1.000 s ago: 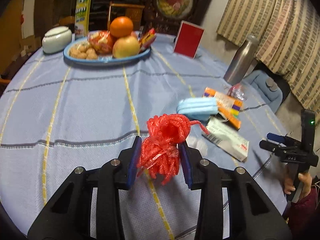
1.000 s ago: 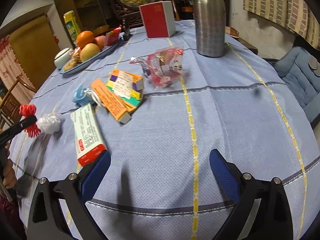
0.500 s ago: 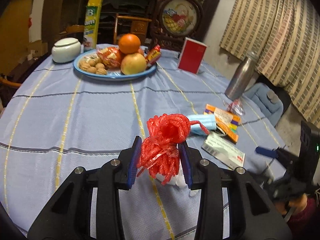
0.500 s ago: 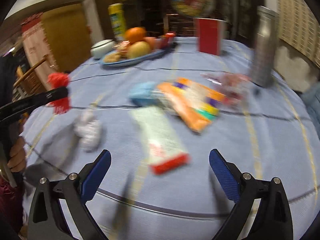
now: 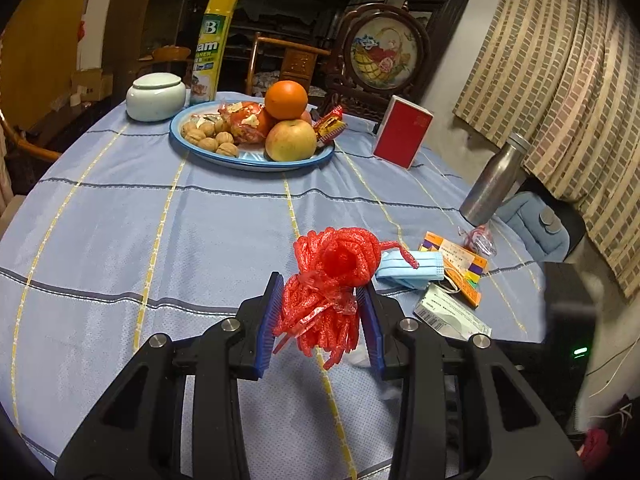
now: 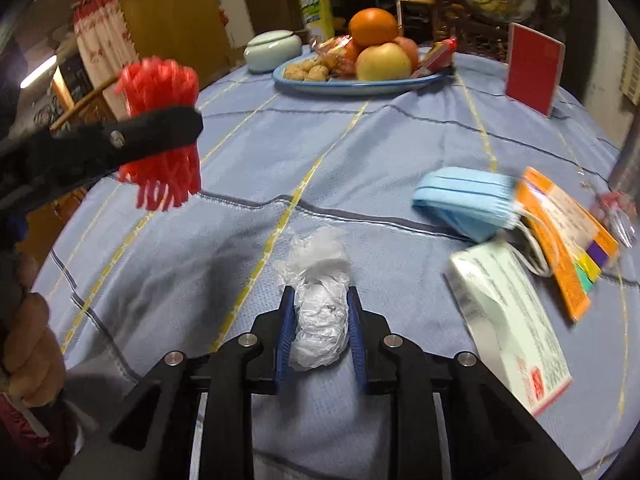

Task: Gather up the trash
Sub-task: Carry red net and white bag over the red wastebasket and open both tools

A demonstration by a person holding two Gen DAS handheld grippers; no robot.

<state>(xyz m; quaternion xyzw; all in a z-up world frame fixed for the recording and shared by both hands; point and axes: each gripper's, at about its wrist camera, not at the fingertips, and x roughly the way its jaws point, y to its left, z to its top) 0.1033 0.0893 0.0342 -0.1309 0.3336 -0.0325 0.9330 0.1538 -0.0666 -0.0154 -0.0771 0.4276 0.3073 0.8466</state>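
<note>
Tablecloth [image 5: 120, 220], blue with yellow and dark stripes, covers the round table in both views. Far left stand a pale lidded jar [image 5: 156, 96] and a yellow spray can [image 5: 210, 48]. Right of them a blue-rimmed plate [image 5: 256, 162] carries walnuts, an apple [image 5: 291, 140] and an orange [image 5: 286, 100]. A red box [image 5: 402, 132] stands upright further right, and a steel bottle [image 5: 492, 184] stands near the far-right table edge.

The left gripper [image 5: 320, 316] has its blue pads clamped on a red foam net [image 5: 332, 280], held clear above the cloth at the near centre. In the right wrist view this net [image 6: 160, 128] appears at the left, raised above the table.

The right gripper [image 6: 320, 332] has its fingers closed against both sides of a crumpled white plastic wad [image 6: 320, 312], which rests on the cloth near the table's near edge.

To the right lie a blue face mask [image 6: 464, 200], a white printed packet [image 6: 512, 320] nearer the edge, and an orange multicoloured carton [image 6: 560, 236], the mask overlapping the carton's left end. A clear wrapper with red print [image 5: 478, 238] lies beside the bottle base.
</note>
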